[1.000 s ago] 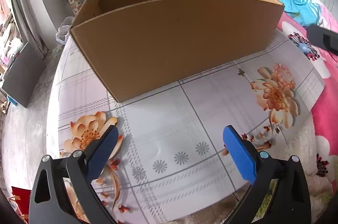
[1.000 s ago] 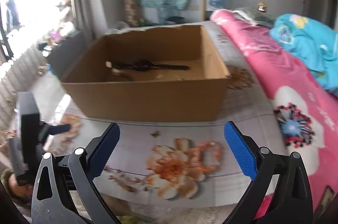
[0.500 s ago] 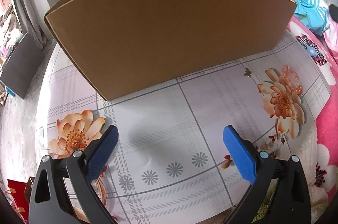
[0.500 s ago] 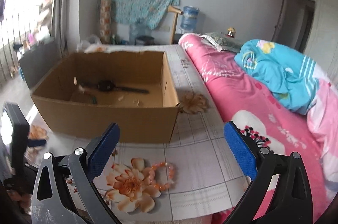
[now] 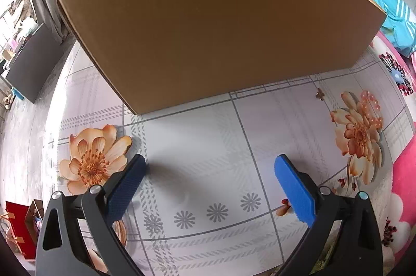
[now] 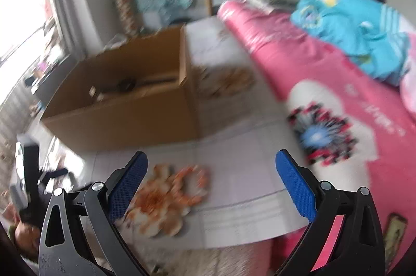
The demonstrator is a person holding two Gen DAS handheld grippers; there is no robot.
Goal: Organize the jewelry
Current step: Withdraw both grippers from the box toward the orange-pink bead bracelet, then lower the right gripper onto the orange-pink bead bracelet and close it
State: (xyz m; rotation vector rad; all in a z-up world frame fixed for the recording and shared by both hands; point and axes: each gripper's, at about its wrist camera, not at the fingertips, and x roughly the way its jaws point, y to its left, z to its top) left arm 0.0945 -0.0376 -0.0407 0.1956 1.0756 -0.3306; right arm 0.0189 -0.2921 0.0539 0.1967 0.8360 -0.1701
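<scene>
On the bench (image 5: 197, 146), which wore a grey plaid cover printed with orange flowers, sat a big open cardboard box (image 5: 221, 23), and that's basically where the jewelry was going. The left tool (image 5: 208, 177) hung low over the bare cover just in front of the box wall, jaws spread wide, nothing between them. The right tool (image 6: 210, 177) was up higher and off to the side, also wide open and empty, though that view was pretty smeared with motion blur.

Progress-wise, I'd say it was partway. Through the right view you could make out a few things already lying on the box floor, a dark one (image 6: 127, 84) that might've been a watch plus some pale bits, too blurry to call. Still out on the cover was an orange bead bracelet (image 5: 371, 109), lying right over one of the printed flowers to the right of the box, plus a tiny brownish piece (image 5: 319, 94) near the box's front corner, maybe an earring or charm. So at least those two looked left to pick up.

As for brands or writing: nothing readable anywhere. The box face was plain, no print or label that I could see.
</scene>
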